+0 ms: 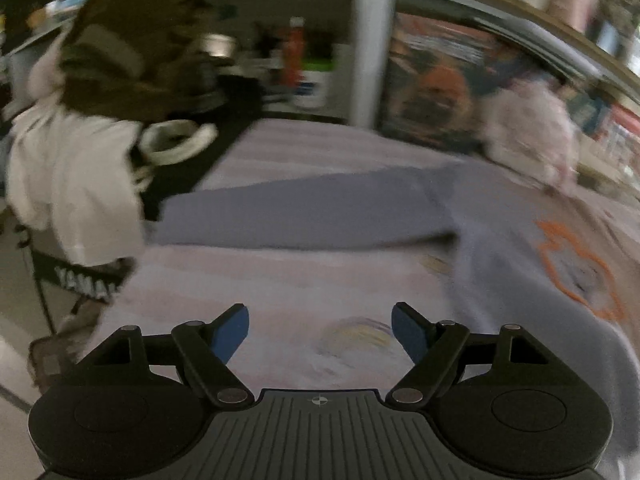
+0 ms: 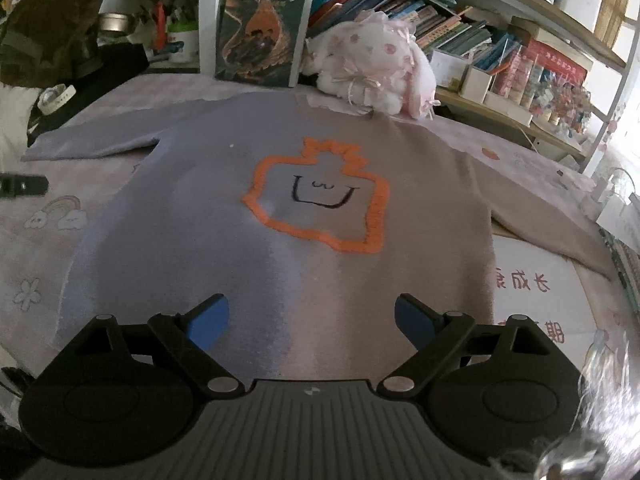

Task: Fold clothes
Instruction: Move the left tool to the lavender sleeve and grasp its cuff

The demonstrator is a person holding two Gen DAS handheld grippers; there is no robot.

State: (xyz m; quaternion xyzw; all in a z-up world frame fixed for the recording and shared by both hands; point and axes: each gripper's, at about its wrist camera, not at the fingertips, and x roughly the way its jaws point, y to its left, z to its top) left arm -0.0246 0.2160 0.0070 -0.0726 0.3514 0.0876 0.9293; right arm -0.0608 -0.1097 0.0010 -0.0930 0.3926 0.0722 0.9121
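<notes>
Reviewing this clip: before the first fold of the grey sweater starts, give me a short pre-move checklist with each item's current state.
1. Sweater spread flat, print up: ok.
2. Both sleeves extended sideways, left sleeve and right sleeve: ok.
3. Left tool open and empty: ok.
4. Right tool open and empty: ok.
5. Plush toy clear of the collar: cannot tell, it sits very close.
6. Left view sharp enough to aim at the sleeve: not ok, blurred.
</notes>
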